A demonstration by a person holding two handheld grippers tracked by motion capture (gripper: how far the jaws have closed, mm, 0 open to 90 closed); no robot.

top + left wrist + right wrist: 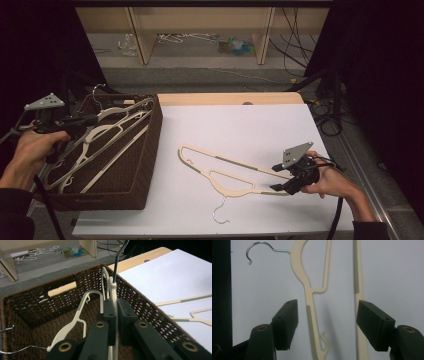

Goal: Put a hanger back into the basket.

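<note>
- A cream plastic clothes hanger with a metal hook (113, 293) stands pinched between the black jaws of the left gripper (116, 312), which are clamped tight on its neck above the dark brown woven basket (150, 150).
- In the high view the left gripper (75, 125) hovers over the basket at the table's left edge, where several more cream hangers (100, 145) lie piled inside.
- The right gripper (327, 322) has its jaws apart, spread either side of a second cream plastic hanger (308, 290) without pressing on it.
- That second hanger (225, 172) lies flat on the white tabletop (240, 125), its end at the right gripper (282, 177), its silver hook (218, 212) pointing toward the near edge.
- The basket sits just beside the flat hanger, the two apart.
</note>
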